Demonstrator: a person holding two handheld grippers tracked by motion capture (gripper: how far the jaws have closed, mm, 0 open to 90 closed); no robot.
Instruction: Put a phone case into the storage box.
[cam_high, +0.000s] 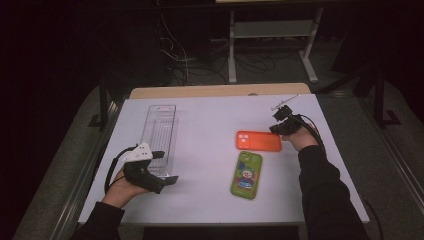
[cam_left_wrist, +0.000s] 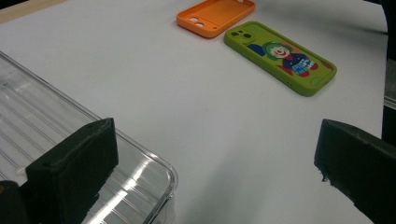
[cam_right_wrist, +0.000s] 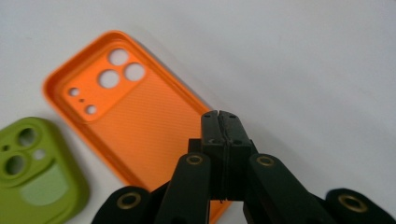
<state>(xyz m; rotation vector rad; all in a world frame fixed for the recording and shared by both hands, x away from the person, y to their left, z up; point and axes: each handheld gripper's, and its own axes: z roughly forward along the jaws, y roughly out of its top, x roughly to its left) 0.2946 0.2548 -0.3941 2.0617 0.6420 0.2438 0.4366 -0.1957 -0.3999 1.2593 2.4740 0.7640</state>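
White tabletop (cam_high: 210, 165) is carrying everything, with a dim room and cable clutter lying beyond its far edge.

Right gripper (cam_right_wrist: 221, 122): jaws are pressing flat against each other, pads meeting, nothing showing between them. The tips are sitting over the near end of the orange phone case (cam_right_wrist: 130, 121); whether they are touching its rim cannot be told. In the high view the right gripper (cam_high: 283, 122) is sitting at the right end of that case (cam_high: 259, 141), which is lying inside-up with its camera cut-outs toward the table's middle.

Left gripper (cam_left_wrist: 215, 163): jaws are standing wide apart, holding nothing. One jaw is sitting over the near corner of the clear plastic tray (cam_left_wrist: 140, 168), the other over bare table. In the high view the left gripper (cam_high: 162, 170) is resting at the tray's near end (cam_high: 160, 125).

Green phone case (cam_high: 246, 175), printed with a clown figure, is lying just beside the orange one on the person's side, the two barely apart.
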